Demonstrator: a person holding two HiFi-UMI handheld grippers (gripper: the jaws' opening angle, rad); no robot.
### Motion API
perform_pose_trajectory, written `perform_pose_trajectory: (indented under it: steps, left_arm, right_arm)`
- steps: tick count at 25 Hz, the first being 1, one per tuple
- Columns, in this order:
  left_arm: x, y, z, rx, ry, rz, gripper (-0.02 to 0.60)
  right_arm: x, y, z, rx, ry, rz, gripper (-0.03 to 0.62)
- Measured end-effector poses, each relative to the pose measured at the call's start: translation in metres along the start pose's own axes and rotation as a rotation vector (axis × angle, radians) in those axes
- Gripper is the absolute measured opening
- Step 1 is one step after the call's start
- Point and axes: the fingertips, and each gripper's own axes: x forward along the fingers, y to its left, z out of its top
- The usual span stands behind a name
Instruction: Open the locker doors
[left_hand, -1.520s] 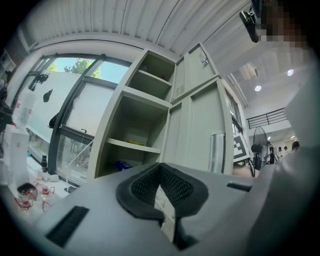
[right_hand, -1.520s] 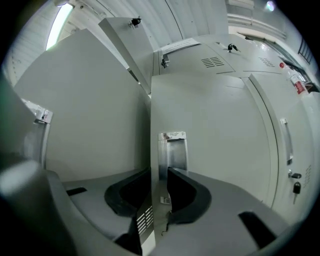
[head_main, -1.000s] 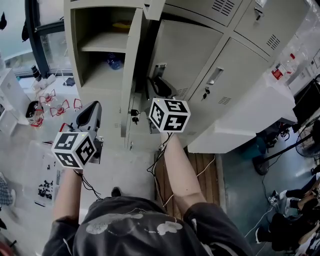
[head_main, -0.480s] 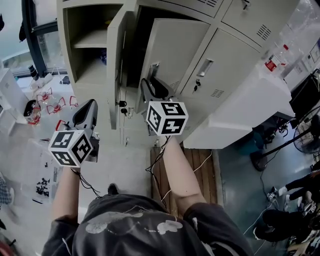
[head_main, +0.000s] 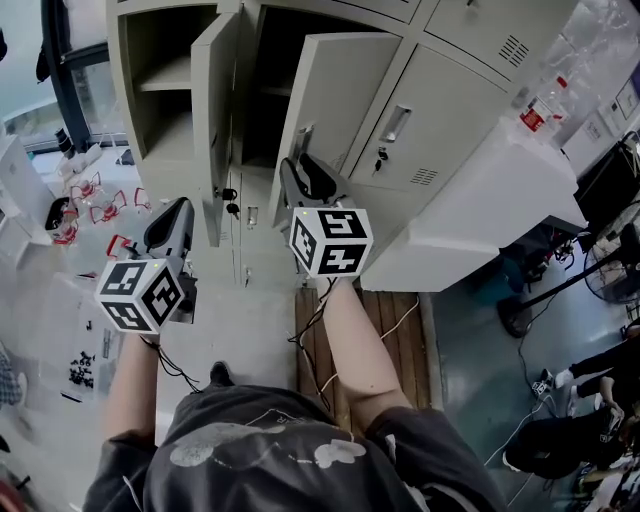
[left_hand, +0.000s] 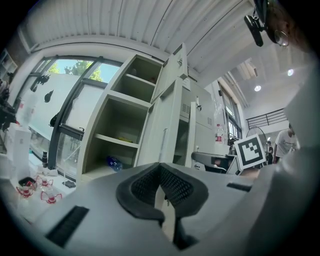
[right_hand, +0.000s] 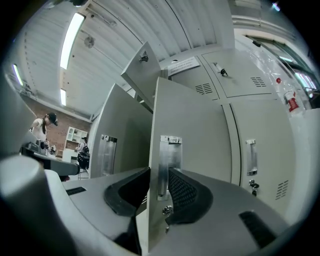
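Observation:
Beige lockers fill the top of the head view. My right gripper (head_main: 301, 176) (right_hand: 159, 181) is shut on the free edge of a lower locker door (head_main: 345, 95) (right_hand: 192, 130), its pads either side of the metal handle plate (right_hand: 168, 162). That door stands swung out, with a dark compartment behind it. Left of it another door (head_main: 215, 100) (left_hand: 167, 130) hangs open edge-on. My left gripper (head_main: 171, 224) (left_hand: 161, 172) hovers short of that door, jaws together and empty. Further left are open shelves (head_main: 160, 100) with a blue bottle (left_hand: 114, 162).
Closed locker doors (head_main: 440, 110) continue to the right. A white cabinet (head_main: 500, 200) juts out beside them above wooden floor boards (head_main: 370, 320). Red-and-white items (head_main: 90, 195) and small parts lie on the floor at left. A fan (head_main: 615, 270) and seated people (head_main: 590, 385) are at right.
The door in my right gripper has swung further out, widening the dark gap behind it. Both grippers have drawn back from the lockers.

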Motion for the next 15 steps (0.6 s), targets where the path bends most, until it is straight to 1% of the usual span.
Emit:
perform_pose_trajectory:
  steps: [7,15]
  left_arm:
    - [-0.001,-0.022,-0.003,-0.005,0.000,-0.023,0.008]
    - [0.001,-0.051,-0.012,-0.008,0.012,-0.061,0.009]
  right_arm:
    - [-0.031,-0.013,0.001,0.000,-0.009,-0.034,0.130]
    - [-0.060,-0.027,0.001,-0.004,-0.021,-0.066,0.100]
